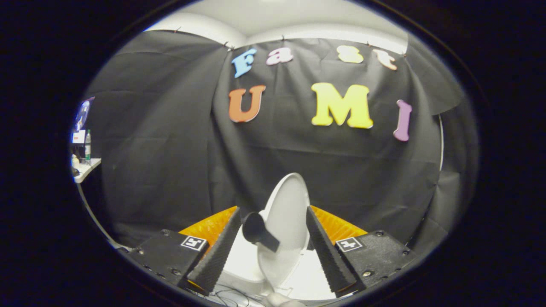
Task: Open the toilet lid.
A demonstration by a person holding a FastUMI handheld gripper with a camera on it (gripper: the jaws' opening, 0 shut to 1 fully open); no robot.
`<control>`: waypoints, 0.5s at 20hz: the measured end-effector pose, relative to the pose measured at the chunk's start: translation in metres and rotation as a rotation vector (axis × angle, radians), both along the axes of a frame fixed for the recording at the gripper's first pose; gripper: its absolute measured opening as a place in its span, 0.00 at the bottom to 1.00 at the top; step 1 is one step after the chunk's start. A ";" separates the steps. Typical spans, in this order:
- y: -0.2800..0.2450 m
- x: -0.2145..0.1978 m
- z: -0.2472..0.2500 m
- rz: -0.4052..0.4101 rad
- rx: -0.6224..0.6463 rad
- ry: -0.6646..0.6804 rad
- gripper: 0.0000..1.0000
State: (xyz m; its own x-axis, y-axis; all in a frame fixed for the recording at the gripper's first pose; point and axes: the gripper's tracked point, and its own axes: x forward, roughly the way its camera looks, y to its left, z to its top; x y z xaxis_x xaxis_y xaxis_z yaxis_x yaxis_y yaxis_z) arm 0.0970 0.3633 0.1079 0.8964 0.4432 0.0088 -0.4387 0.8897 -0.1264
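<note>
The black cloth wall (170, 149) fills the far side, with an orange surface (337, 228) in front of it. The white toilet lid (288, 226) stands raised, nearly upright, between the fingers of the tool (273, 215), a dark handle (259, 232) on its face. The tool points level and forward, spread wide, gripping nothing.

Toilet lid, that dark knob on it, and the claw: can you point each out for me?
toilet lid (290, 200): gripper view, on its raised white face.
dark knob (255, 228): gripper view, on its round head.
claw (272, 230): gripper view, midway between its open fingertips.
</note>
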 end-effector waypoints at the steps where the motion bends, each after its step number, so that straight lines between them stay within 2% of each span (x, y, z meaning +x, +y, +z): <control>1: -0.010 -0.005 0.006 -0.004 0.032 -0.015 0.99; 4: -0.054 -0.018 0.016 -0.029 0.096 -0.057 1.00; 10: -0.173 -0.025 -0.003 -0.181 0.142 -0.047 1.00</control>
State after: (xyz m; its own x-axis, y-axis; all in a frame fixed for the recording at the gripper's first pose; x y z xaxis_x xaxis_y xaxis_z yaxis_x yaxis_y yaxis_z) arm 0.0722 0.1905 0.1049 0.9583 0.2667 0.1029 -0.2670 0.9636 -0.0108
